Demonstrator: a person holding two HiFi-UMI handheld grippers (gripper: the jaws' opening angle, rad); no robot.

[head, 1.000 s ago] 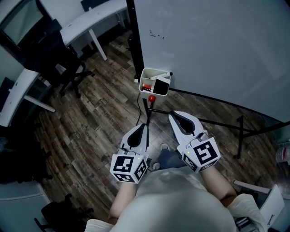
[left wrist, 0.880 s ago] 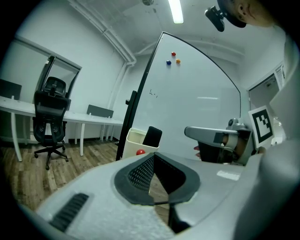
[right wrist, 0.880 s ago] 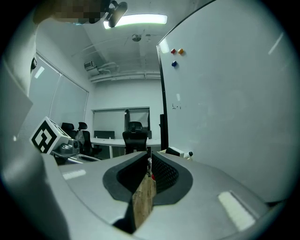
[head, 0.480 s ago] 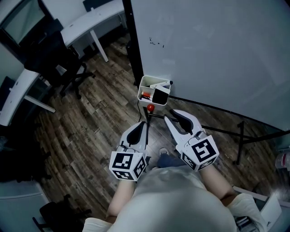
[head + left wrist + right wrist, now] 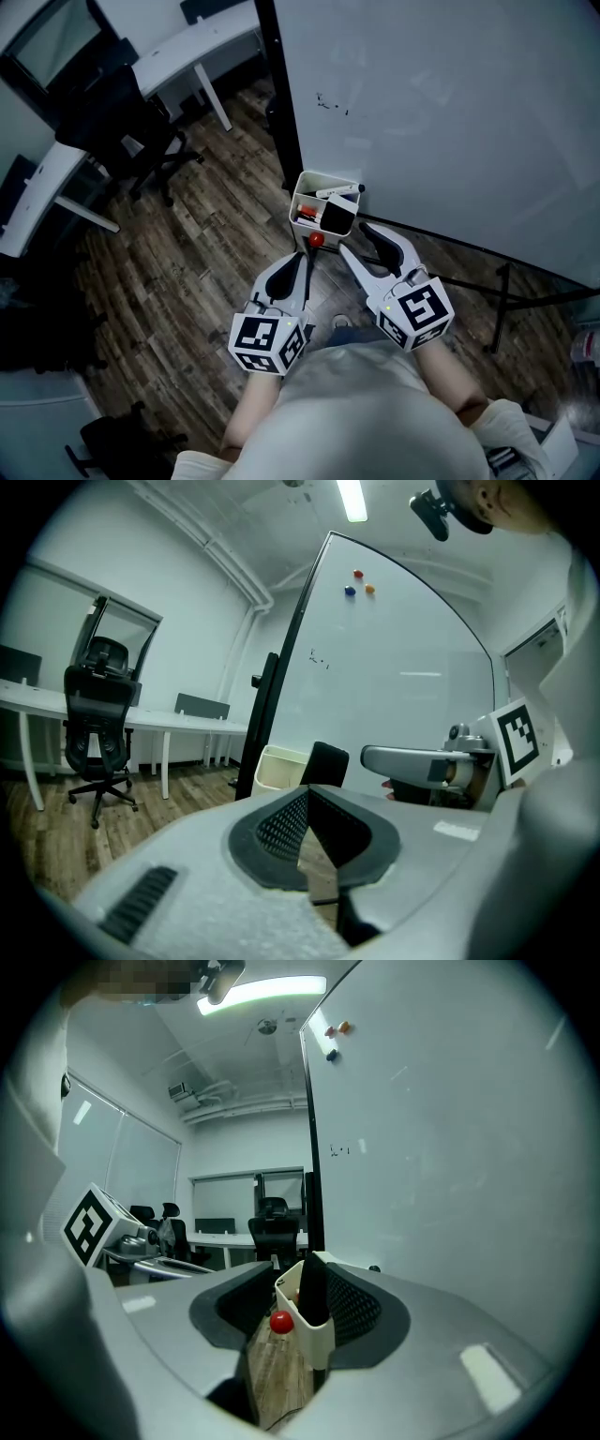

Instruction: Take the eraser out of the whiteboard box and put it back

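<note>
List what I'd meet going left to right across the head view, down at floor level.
Black office chair → left hand-held gripper → whiteboard box → right hand-held gripper → black stand leg.

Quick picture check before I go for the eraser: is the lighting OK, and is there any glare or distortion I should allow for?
Head view: dim and bluish, but the whiteboard box and black eraser are readable. Right gripper view: strong fisheye bends the whiteboard edge, and the ceiling light is blown out at the top. Left gripper view: same fisheye, dark corners.
</note>
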